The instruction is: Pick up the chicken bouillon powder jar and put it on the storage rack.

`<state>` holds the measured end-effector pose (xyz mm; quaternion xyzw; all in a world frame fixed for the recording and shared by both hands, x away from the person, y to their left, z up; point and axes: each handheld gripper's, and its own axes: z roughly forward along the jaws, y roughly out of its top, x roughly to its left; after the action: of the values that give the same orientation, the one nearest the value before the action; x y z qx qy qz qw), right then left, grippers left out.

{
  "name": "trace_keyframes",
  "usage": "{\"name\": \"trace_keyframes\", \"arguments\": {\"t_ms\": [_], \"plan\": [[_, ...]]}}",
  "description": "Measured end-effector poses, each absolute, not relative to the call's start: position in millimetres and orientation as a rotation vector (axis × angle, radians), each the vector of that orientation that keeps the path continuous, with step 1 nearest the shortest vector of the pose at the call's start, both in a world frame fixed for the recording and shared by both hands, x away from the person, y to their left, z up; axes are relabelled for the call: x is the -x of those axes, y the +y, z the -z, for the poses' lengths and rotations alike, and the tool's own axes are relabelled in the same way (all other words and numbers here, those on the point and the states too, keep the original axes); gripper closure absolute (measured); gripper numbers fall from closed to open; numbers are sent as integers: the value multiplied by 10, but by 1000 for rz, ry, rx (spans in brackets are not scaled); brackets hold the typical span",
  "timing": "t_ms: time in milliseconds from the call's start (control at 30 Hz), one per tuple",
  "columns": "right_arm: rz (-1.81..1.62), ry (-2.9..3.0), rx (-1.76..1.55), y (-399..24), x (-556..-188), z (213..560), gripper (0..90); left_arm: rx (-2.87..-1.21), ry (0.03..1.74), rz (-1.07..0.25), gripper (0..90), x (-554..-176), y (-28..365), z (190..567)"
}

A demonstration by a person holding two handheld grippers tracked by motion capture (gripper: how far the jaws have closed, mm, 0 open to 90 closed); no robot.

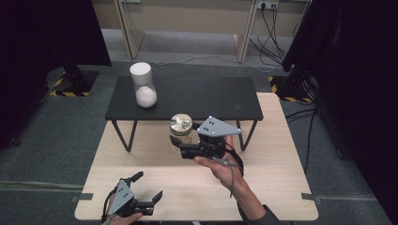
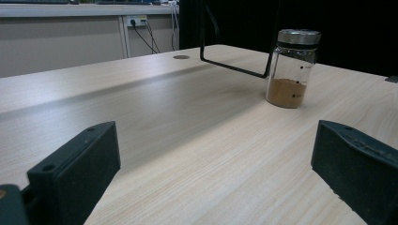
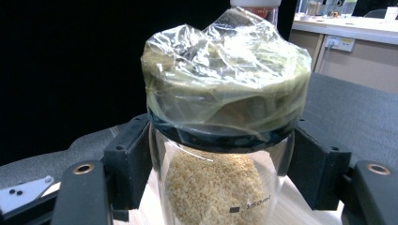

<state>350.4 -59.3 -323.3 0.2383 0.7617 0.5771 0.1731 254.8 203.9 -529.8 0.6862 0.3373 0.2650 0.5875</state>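
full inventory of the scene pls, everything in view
wood table: 1, light, centre
black table: 1, black, stands on the wood table's far part
white-powder jar: 1, clear with white lid, on the black table, left
brown-powder jar: 1, clear with metal lid, on the wood table by a black leg
wrapped jar: 1, clear, yellow granules, film over top, between the right gripper's jaws
left gripper: black, open, near edge
right gripper: black, gripping the wrapped jar

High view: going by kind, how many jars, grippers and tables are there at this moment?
Jars: 2 (white-lidded jar, wrapped-lid jar)
Grippers: 2 (left gripper, right gripper)
Tables: 2 (black table, wooden table)
Total: 6
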Motion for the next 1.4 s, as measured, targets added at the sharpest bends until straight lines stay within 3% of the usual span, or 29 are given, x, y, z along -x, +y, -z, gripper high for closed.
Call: {"name": "trace_keyframes", "arguments": {"t_ms": [1400], "plan": [[-1574, 2111, -768, -298, -4068, 2828, 309, -1599, 779, -615, 10, -2543, 2034, 5298]]}}
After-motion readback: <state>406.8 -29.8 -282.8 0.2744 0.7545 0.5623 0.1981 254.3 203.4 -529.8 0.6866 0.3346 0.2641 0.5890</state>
